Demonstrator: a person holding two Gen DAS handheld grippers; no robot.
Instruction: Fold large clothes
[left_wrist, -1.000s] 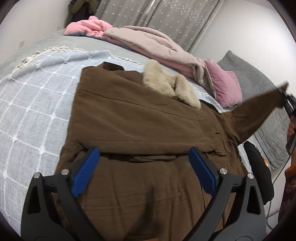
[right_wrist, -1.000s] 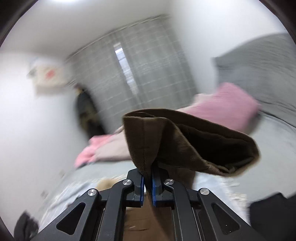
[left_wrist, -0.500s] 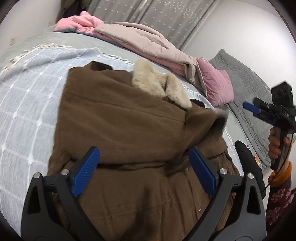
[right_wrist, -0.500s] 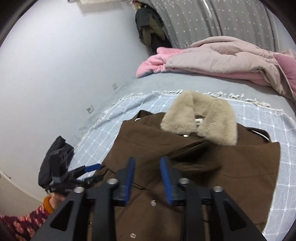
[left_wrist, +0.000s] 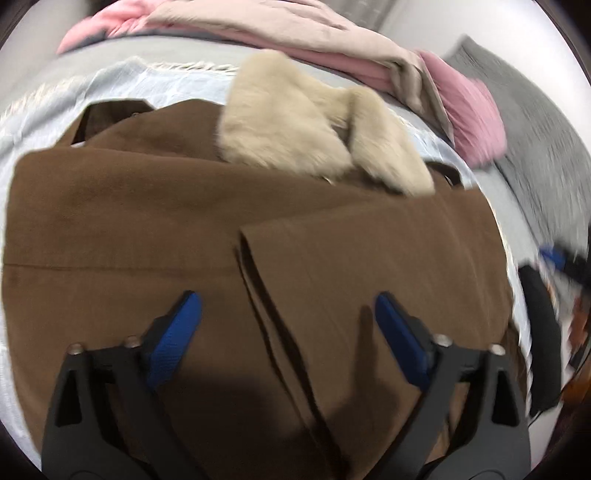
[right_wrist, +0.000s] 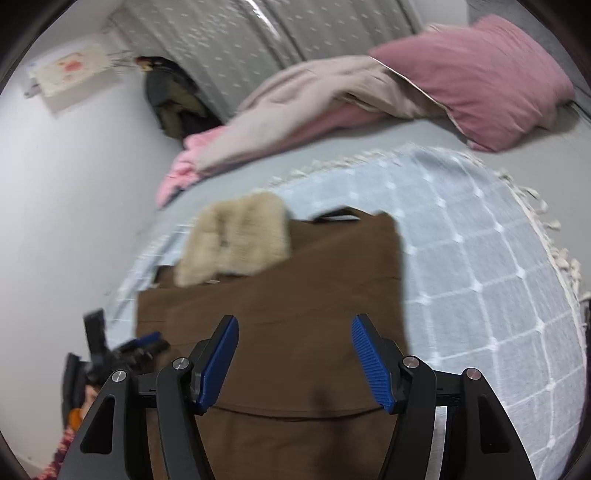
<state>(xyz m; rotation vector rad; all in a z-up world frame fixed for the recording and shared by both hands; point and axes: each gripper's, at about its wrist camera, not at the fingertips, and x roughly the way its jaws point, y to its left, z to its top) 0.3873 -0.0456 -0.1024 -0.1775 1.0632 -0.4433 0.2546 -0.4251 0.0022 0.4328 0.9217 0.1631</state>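
Home bedroom, wide bed (right_wrist: 332, 162) with grey sheet, pale blue checked fringed throw (right_wrist: 480, 266), dusty pink pillow (right_wrist: 487, 74), heaped pink and beige bedding (right_wrist: 295, 110), grey dotted curtains (right_wrist: 280, 33), plain white walls

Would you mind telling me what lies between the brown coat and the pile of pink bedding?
In the right wrist view, the checked blue blanket with its white fringe, then plain grey bedsheet, separates the brown coat from the pink bedding.

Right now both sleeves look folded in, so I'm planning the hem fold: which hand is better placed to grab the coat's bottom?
Probably left: its fingers hover over the coat, closing.
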